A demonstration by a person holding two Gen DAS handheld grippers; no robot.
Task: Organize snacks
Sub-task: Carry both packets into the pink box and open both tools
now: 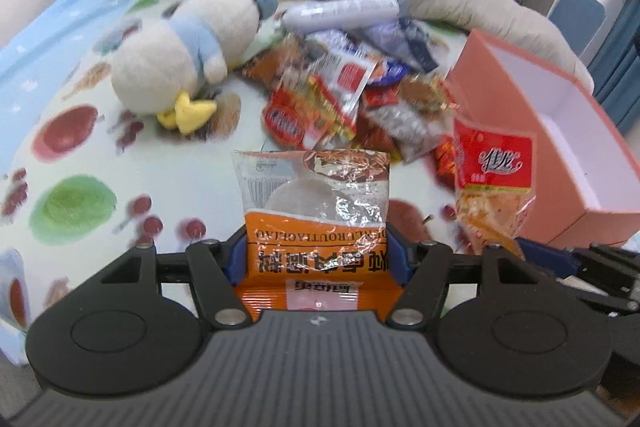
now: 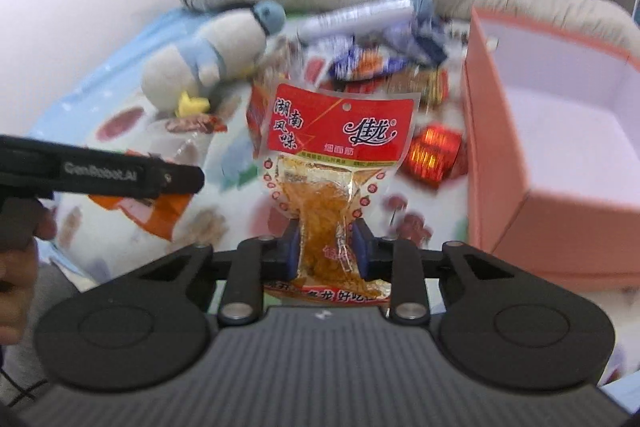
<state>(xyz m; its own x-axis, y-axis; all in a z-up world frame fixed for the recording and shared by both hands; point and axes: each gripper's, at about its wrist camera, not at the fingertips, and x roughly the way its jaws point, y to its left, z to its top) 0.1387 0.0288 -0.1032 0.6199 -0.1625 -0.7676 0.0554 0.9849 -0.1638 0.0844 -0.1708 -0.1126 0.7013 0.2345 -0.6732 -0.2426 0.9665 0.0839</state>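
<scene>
Holding one packet each, both grippers are clamping: the left gripper (image 1: pixel 318 259) is gripping an orange snack packet (image 1: pixel 316 203), the right gripper (image 2: pixel 325 253) a red-topped spicy strip packet (image 2: pixel 336 163). The pink box (image 2: pixel 560 203) at three o'clock is standing seemingly empty; the snack pile (image 1: pixel 352 87) at twelve is waiting.

"GenRobot.AI" runs along the left claw (image 2: pixel 132 175) (blurred), and "湖南风味" on the red-topped packet (image 2: pixel 338 131).

The left gripper (image 1: pixel 318 259) holds an orange snack bag (image 1: pixel 316 211) between its blue pads. A red snack bag (image 1: pixel 494 183) hangs beside the pink box (image 1: pixel 520 131). A white plush duck (image 1: pixel 188 55) lies near the snack pile (image 1: pixel 348 95).
</scene>
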